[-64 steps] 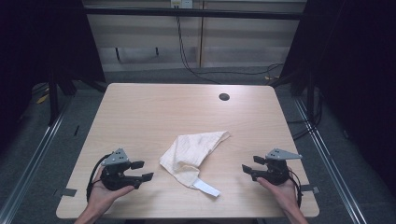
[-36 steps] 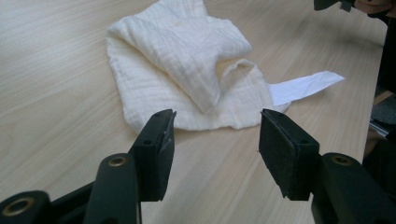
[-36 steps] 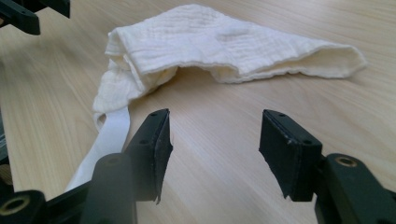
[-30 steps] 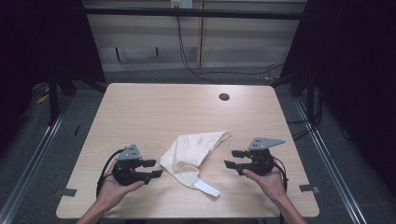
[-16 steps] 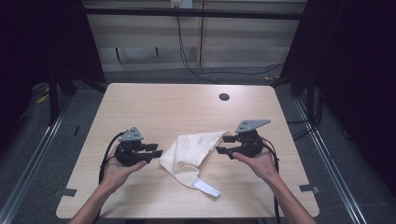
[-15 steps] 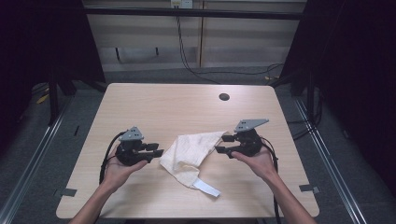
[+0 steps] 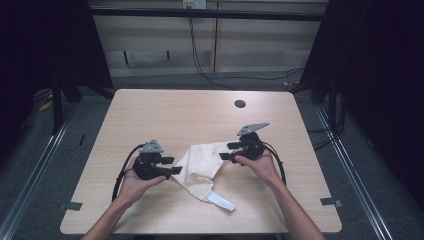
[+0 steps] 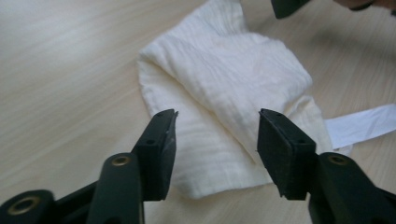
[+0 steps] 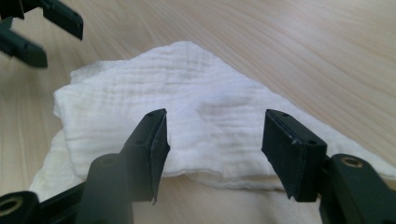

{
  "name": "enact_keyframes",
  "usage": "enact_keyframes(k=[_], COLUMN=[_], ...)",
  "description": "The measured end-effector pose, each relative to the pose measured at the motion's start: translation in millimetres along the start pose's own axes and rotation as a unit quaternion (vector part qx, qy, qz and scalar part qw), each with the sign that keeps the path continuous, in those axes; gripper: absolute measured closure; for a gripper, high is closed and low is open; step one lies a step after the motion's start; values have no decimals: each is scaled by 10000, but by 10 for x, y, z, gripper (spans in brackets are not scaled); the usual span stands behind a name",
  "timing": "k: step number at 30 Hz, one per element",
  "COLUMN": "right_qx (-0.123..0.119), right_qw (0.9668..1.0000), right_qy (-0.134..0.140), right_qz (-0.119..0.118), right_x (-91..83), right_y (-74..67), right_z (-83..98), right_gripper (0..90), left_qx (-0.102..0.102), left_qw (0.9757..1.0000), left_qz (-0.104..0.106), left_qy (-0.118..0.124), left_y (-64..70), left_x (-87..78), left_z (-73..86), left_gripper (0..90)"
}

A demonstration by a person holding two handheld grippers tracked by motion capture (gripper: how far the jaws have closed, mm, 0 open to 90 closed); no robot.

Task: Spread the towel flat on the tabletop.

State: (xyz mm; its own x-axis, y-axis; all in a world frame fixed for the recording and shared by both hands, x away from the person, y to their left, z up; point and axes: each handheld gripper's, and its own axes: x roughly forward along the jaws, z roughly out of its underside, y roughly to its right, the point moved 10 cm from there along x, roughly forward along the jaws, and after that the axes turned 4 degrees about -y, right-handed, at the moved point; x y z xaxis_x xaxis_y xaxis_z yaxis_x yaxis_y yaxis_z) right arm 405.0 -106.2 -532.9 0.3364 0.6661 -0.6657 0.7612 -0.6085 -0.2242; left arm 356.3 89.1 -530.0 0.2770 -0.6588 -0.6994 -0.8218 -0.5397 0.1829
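Observation:
A crumpled cream cloth [image 7: 200,167] lies on the wooden table [image 7: 150,115], with a white strip [image 7: 221,201] sticking out at its near end. My left gripper [image 7: 172,165] is at the cloth's left edge, open. In the left gripper view the cloth [image 8: 224,70] lies just beyond and under the left gripper [image 8: 217,116]; its jaws have just been opening and nothing is pinched. My right gripper [image 7: 228,151] is at the cloth's right corner, open. Its jaws have just been opening too, and the right gripper [image 9: 215,115] hovers over the cloth [image 9: 163,79] without pressing it.
A dark round hole [image 7: 240,104] sits near the table's far edge. Cables run across the floor behind the table. Bare wood surrounds the cloth on all sides. The left gripper [image 9: 60,44] is at the top left of the right gripper view.
Both hands have moved inward from the table's near corners to the two sides of the cloth. The cloth has not moved.

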Motion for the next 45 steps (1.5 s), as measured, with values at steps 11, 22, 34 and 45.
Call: enact_keyframes(k=[11, 22, 34, 45], right_qx=[-88, -388, -427, -399], right_qw=[9992, 9966, 9963, 9950], right_qy=[-371, -578, -720, -914], right_qz=[112, 431, 172, -8], right_x=[255, 333, 292, 234], right_y=[65, 52, -104, -404], right_z=[135, 234, 312, 439], right_gripper=[416, 650, 799, 798], left_qx=[199, 324, 433, 454], left_qw=[9995, 9979, 9974, 9969], left_qz=[78, -20, -75, 10], left_qy=[-238, -563, -575, -648], left_y=[108, 69, 15, 22], left_x=[147, 282, 224, 55], left_z=[90, 238, 299, 467], left_gripper=[395, 560, 822, 837])
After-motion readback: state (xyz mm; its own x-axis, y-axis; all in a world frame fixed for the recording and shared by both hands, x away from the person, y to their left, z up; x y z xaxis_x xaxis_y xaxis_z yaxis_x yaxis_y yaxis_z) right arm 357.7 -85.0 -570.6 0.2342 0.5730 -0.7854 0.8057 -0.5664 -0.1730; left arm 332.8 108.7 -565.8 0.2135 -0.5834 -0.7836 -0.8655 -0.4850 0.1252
